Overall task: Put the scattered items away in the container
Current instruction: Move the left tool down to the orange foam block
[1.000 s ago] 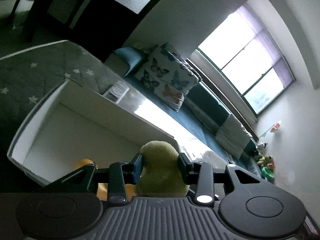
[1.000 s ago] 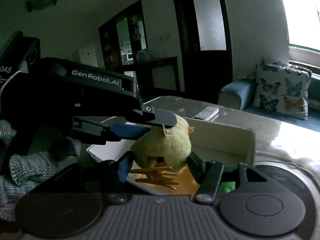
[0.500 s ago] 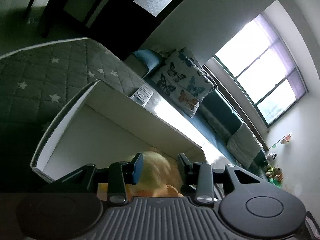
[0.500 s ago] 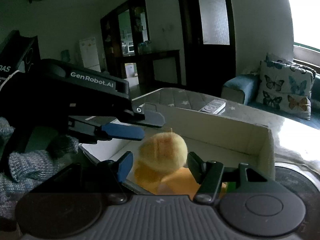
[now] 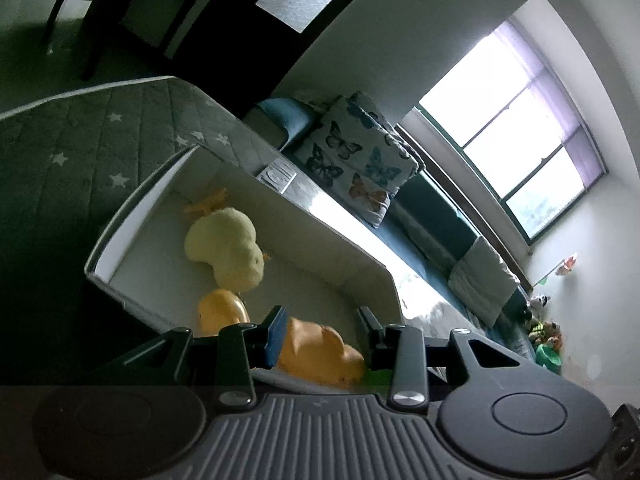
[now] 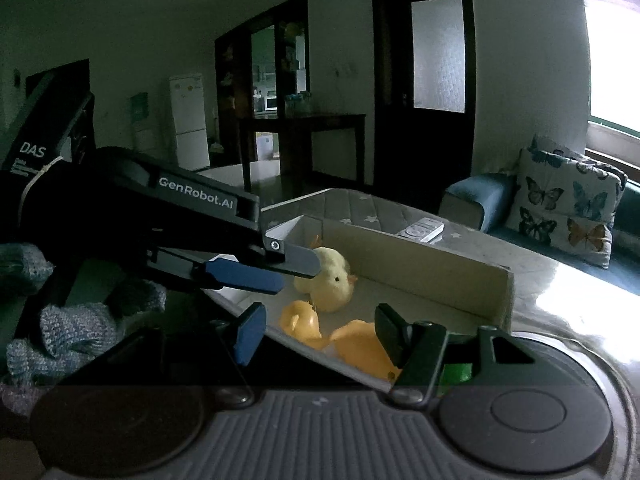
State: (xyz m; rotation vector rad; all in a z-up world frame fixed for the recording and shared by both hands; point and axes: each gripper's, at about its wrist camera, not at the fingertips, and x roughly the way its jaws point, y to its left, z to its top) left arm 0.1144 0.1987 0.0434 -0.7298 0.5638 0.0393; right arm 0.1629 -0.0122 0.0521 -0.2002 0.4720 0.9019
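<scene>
A pale yellow plush chick [image 5: 224, 248] lies inside the white open box [image 5: 132, 208] on the star-patterned table; it also shows in the right wrist view [image 6: 330, 280]. Orange plastic toys [image 5: 316, 350] lie in the box nearer me, and they show in the right wrist view [image 6: 360, 346] too. My left gripper [image 5: 322, 334] is open and empty above the box's near end; its fingers [image 6: 260, 276] show from the side in the right wrist view. My right gripper [image 6: 320, 334] is open and empty, just over the box's near wall [image 6: 500, 292].
A white remote [image 5: 276, 176] lies on the table beyond the box, also in the right wrist view [image 6: 420, 230]. A blue sofa with a butterfly cushion [image 6: 564, 200] stands behind. A green item [image 6: 456, 374] shows by the right gripper. A knitted sleeve [image 6: 60, 328] is at left.
The left gripper opened and let go of the plush chick, which dropped into the box. Both grippers pulled back and up.
</scene>
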